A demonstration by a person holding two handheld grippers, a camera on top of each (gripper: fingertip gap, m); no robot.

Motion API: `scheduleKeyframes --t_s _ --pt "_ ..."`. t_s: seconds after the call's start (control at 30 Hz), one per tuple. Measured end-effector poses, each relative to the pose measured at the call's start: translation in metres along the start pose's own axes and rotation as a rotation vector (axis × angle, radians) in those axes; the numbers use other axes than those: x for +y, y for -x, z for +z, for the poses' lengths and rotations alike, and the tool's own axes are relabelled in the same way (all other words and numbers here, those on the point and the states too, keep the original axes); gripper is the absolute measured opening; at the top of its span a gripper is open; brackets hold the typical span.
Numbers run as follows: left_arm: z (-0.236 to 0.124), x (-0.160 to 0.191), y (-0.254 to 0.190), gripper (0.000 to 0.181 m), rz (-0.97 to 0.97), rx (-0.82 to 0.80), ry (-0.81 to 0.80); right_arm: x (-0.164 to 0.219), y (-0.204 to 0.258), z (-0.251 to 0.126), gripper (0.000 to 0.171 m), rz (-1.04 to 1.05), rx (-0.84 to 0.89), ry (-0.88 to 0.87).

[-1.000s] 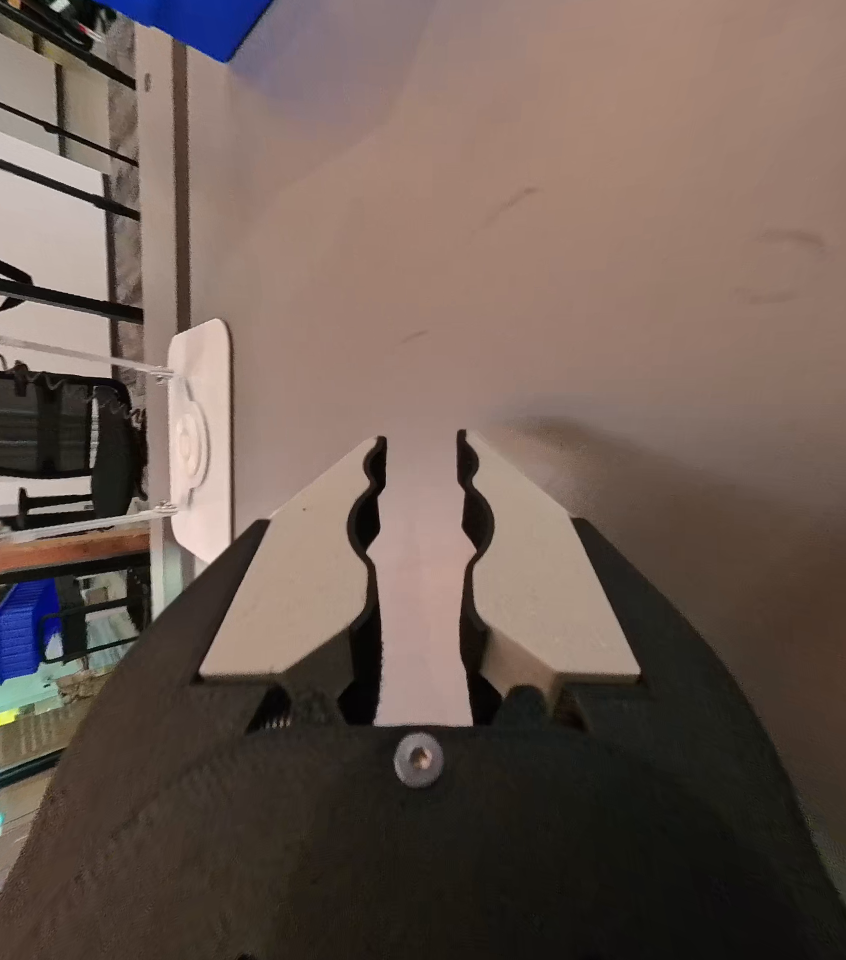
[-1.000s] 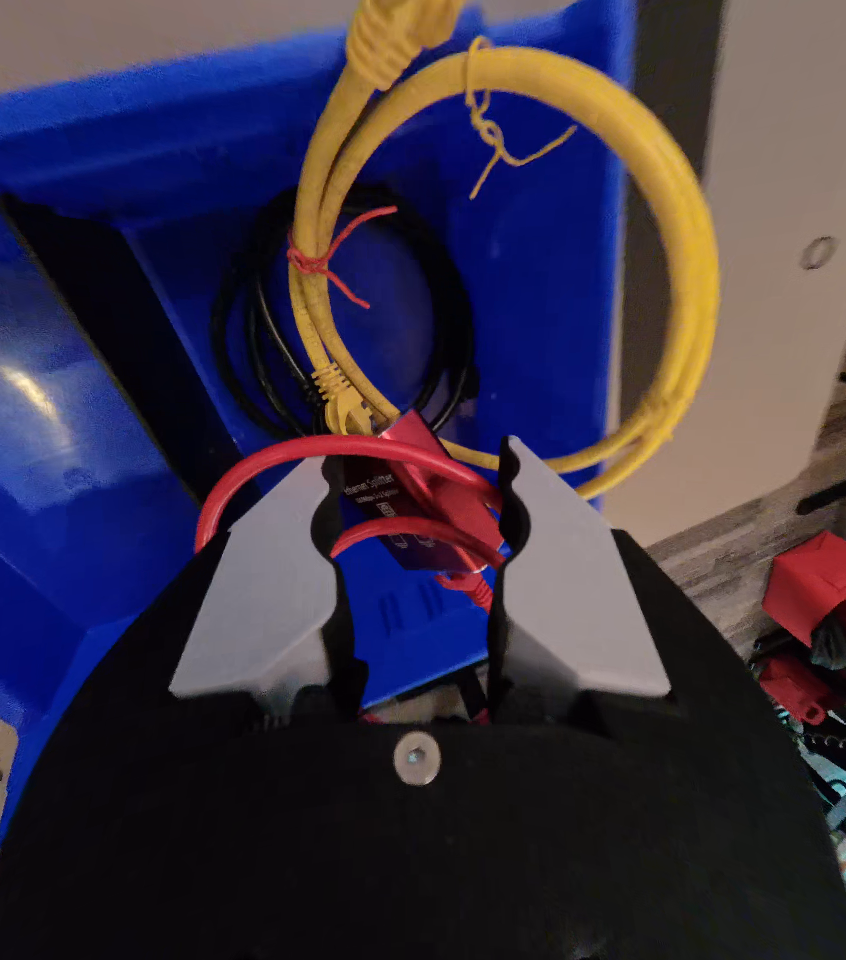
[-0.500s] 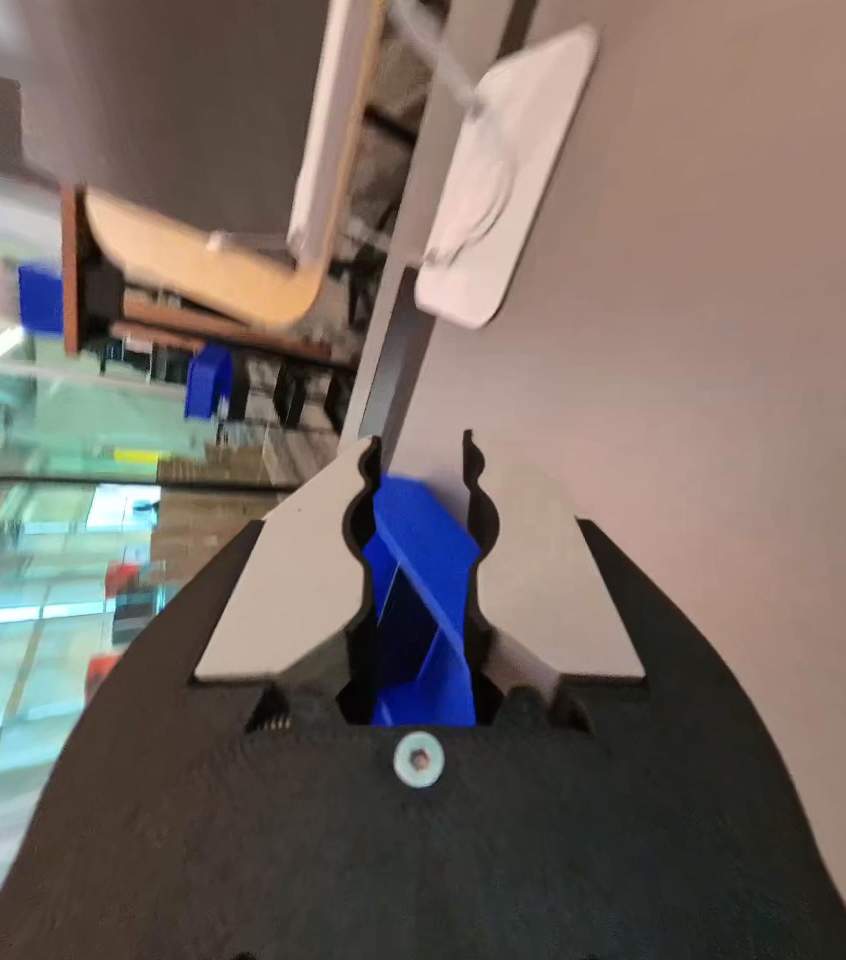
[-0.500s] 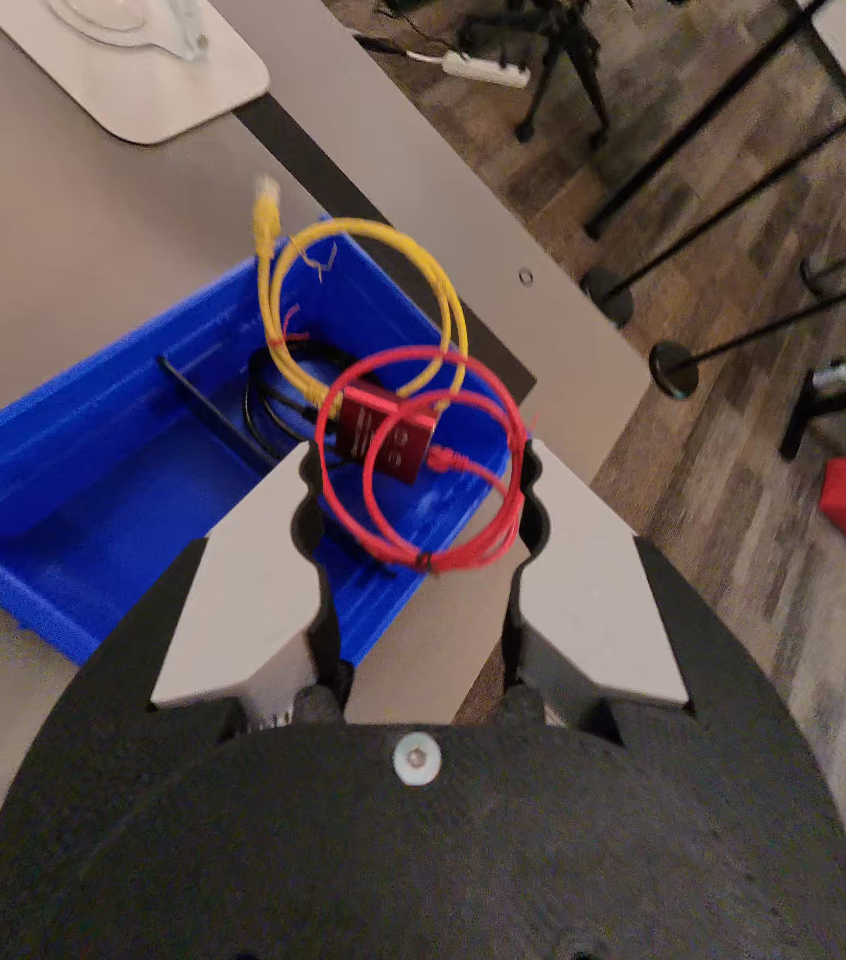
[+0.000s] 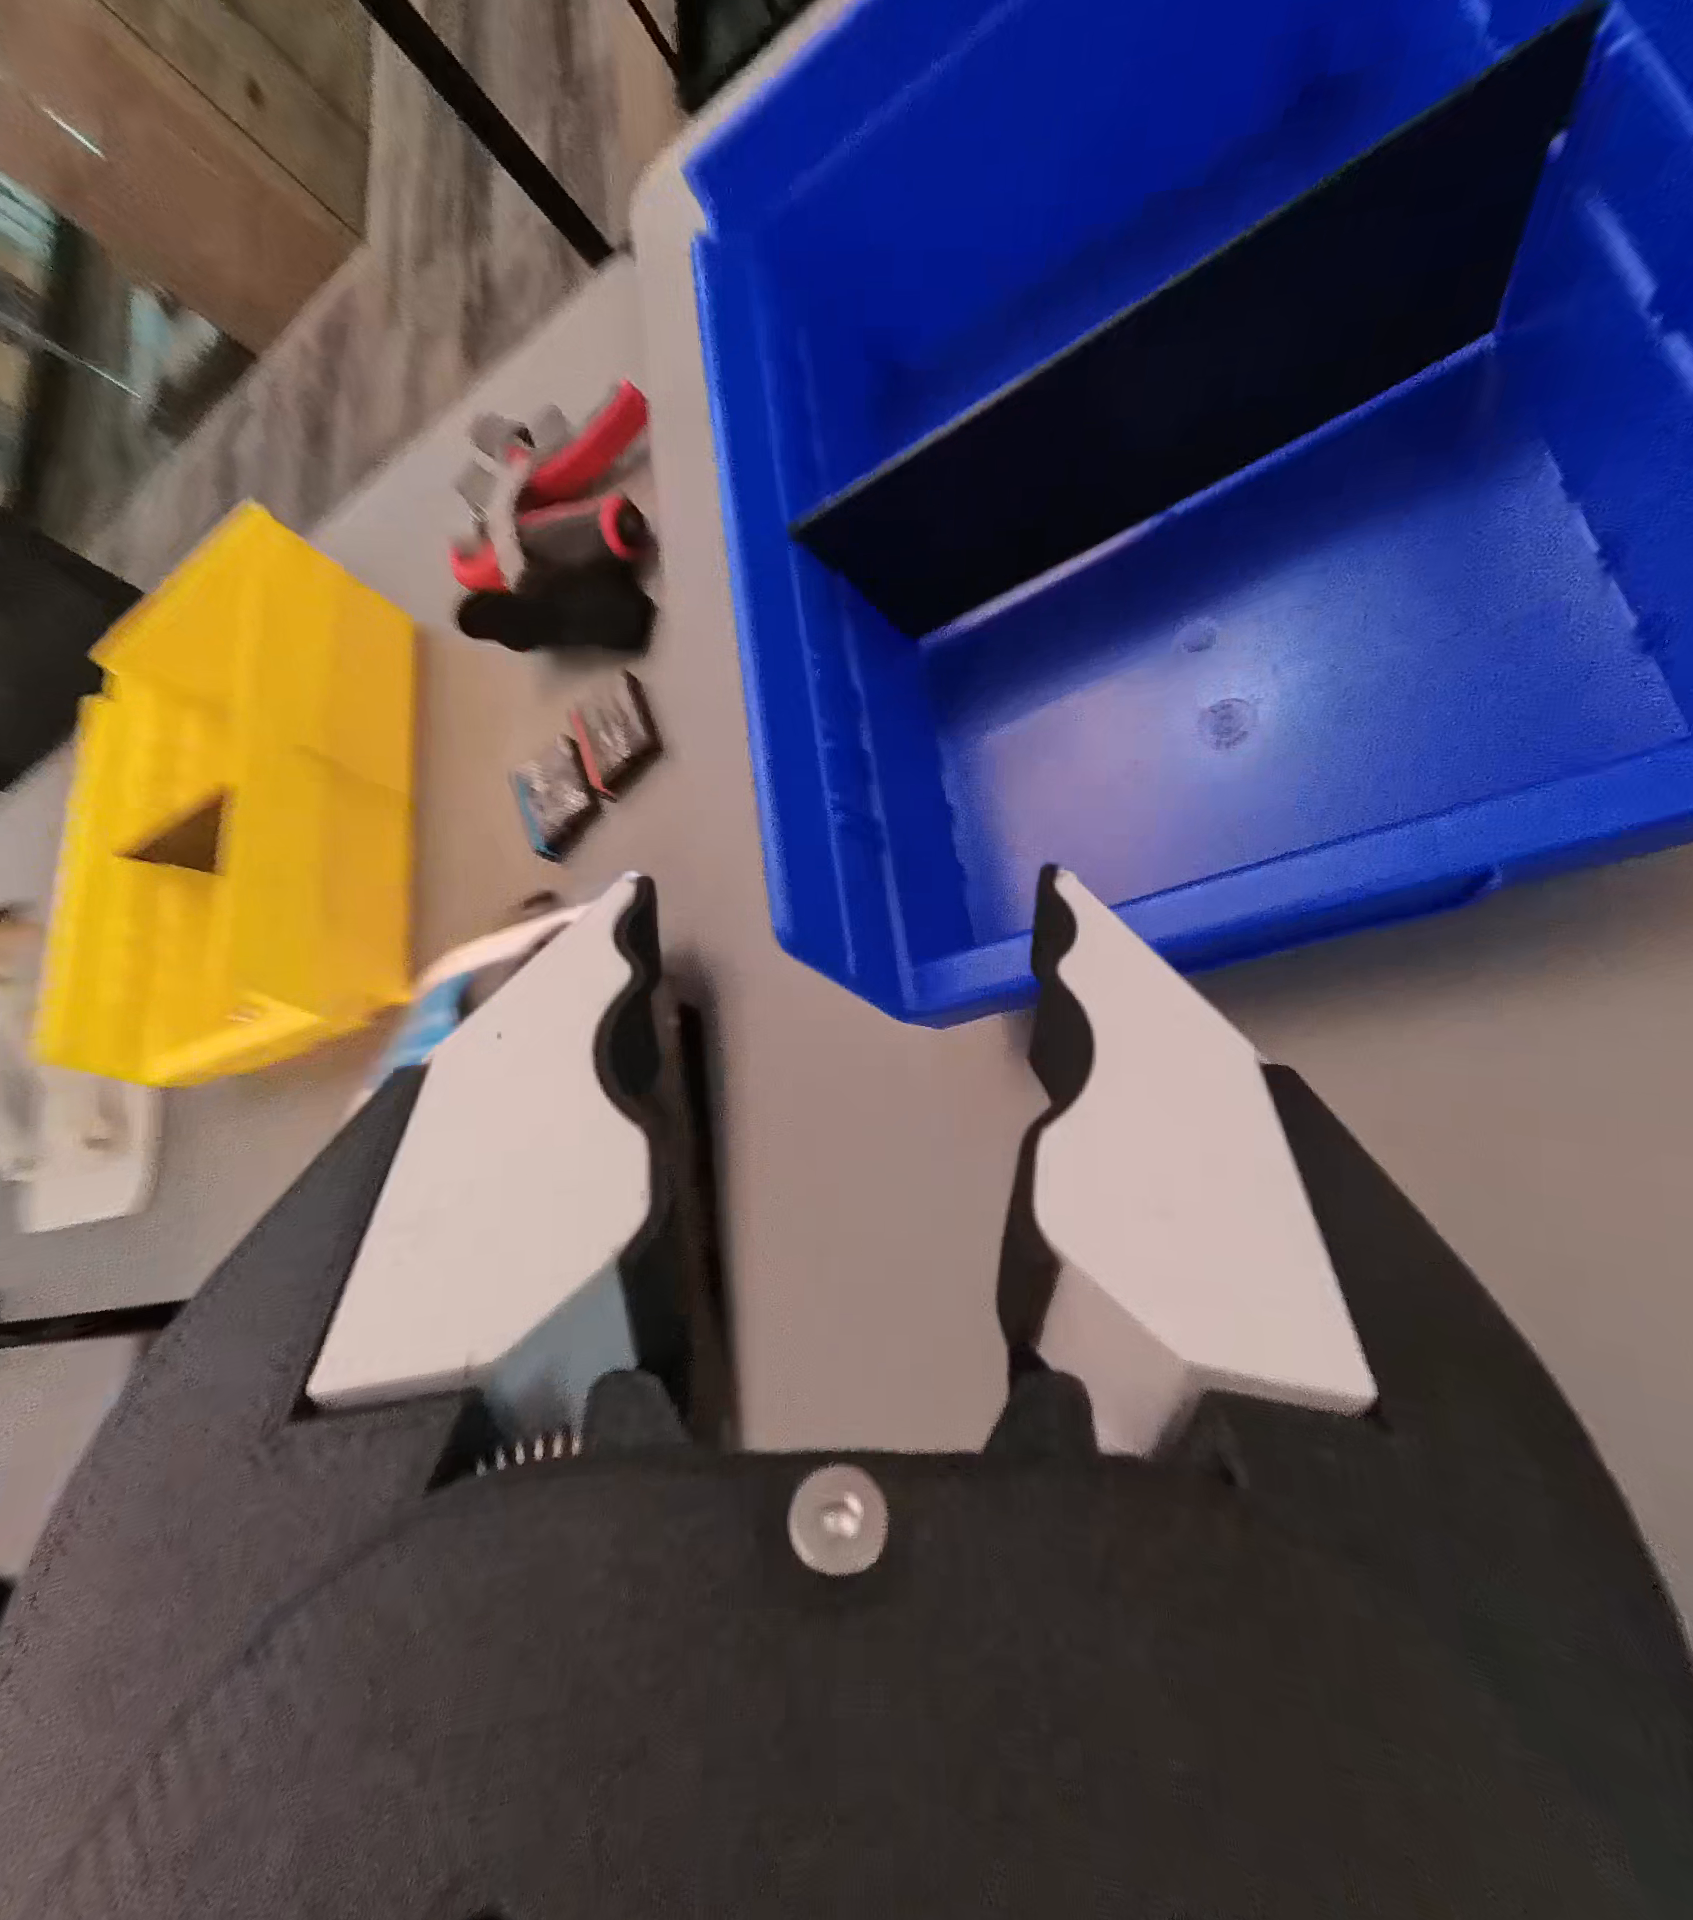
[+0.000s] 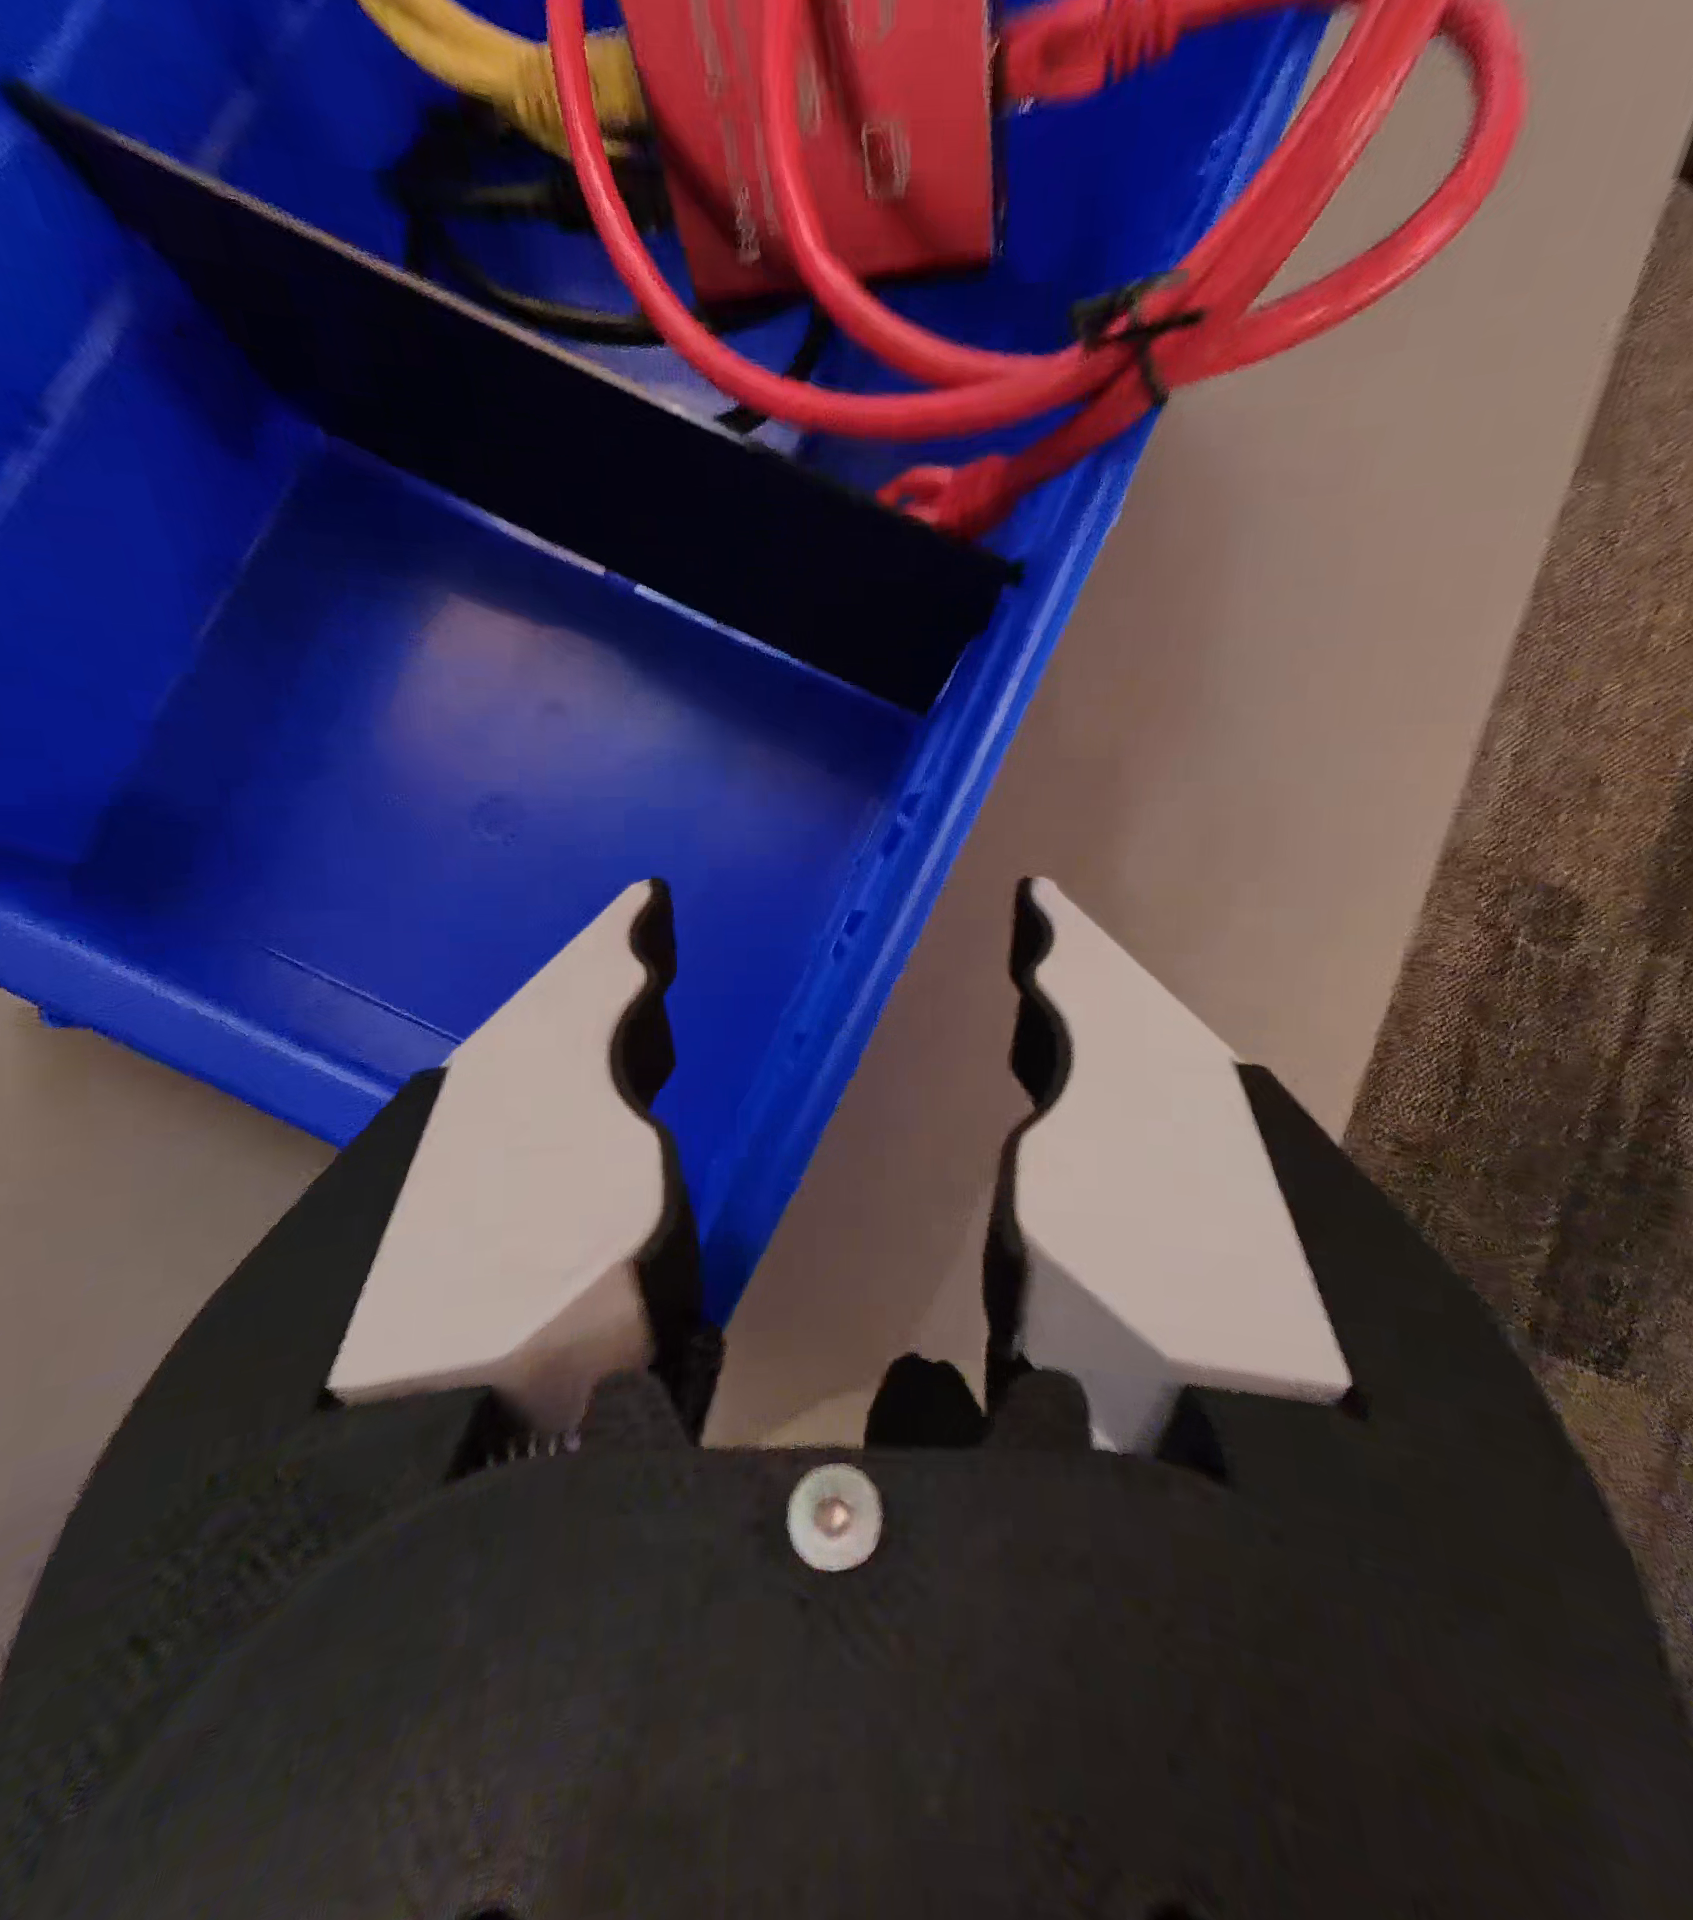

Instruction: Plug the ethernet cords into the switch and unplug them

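Both the left gripper (image 5: pixel 842 894) and the right gripper (image 6: pixel 837 899) have wide, empty fingers, and at the top of the right view the bendy red cord (image 6: pixel 935 390) and little red switch (image 6: pixel 821 135) look light, so grab the hard plug (image 6: pixel 1081 47).

left gripper (image 5: pixel 842 894) | black textured body | pale grey scalloped fingers (image 5: pixel 509 1143) | silver screw (image 5: pixel 837 1522) | right gripper (image 6: pixel 837 894) alike

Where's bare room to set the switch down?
Free: the blue bin's near compartment, before the black divider; bare table beside its near wall. Crowded: the far compartment, holding the red switch, red cord and yellow cord.
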State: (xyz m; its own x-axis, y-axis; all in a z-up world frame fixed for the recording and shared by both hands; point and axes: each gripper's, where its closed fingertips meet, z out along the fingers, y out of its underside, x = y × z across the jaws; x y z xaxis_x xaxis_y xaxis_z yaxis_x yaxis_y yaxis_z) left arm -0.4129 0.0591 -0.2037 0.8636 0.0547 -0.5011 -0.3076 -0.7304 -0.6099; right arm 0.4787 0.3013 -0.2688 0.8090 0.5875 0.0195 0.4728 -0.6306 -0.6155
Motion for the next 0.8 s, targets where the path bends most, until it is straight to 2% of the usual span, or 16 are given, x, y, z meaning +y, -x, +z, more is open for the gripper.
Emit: scheduleKeyframes --t_s 0.07,0.1,0.17,0.27,0.4,0.5,0.6,0.7,0.8 --pt "0.018 0.009 -0.006 0.070 -0.073 0.060 0.008 0.004 0.006 0.009 0.051 0.015 -0.039 0.008" --pt "0.026 0.008 -0.003 0.065 -0.098 0.047 -0.014 0.006 0.007 0.014 0.040 0.024 -0.036 0.015" --pt "0.042 0.007 -0.001 0.054 -0.141 0.056 -0.042 0.007 0.003 0.017 0.032 0.032 0.009 0.014" --pt "0.071 0.018 0.000 0.053 -0.204 0.089 -0.001 0.007 0.003 0.017 0.022 0.069 0.032 0.018" --pt "0.096 0.019 0.002 0.049 -0.236 0.104 -0.053 0.006 0.015 0.018 0.016 0.058 0.046 0.036" --pt "0.105 0.010 -0.003 0.031 -0.362 0.201 -0.108 0.002 0.033 0.021 0.013 0.067 0.021 0.030" --pt "0.109 0.003 -0.006 0.003 -0.449 0.275 -0.143 -0.003 0.055 0.024 0.012 0.051 0.007 0.037" --pt "0.110 0.000 -0.007 0.002 -0.524 0.317 -0.183 -0.010 0.082 0.029 0.013 0.045 -0.018 0.033" --pt "0.108 -0.001 0.002 0.002 -0.553 0.269 -0.222 -0.017 0.113 0.034 0.017 0.030 -0.048 0.032"
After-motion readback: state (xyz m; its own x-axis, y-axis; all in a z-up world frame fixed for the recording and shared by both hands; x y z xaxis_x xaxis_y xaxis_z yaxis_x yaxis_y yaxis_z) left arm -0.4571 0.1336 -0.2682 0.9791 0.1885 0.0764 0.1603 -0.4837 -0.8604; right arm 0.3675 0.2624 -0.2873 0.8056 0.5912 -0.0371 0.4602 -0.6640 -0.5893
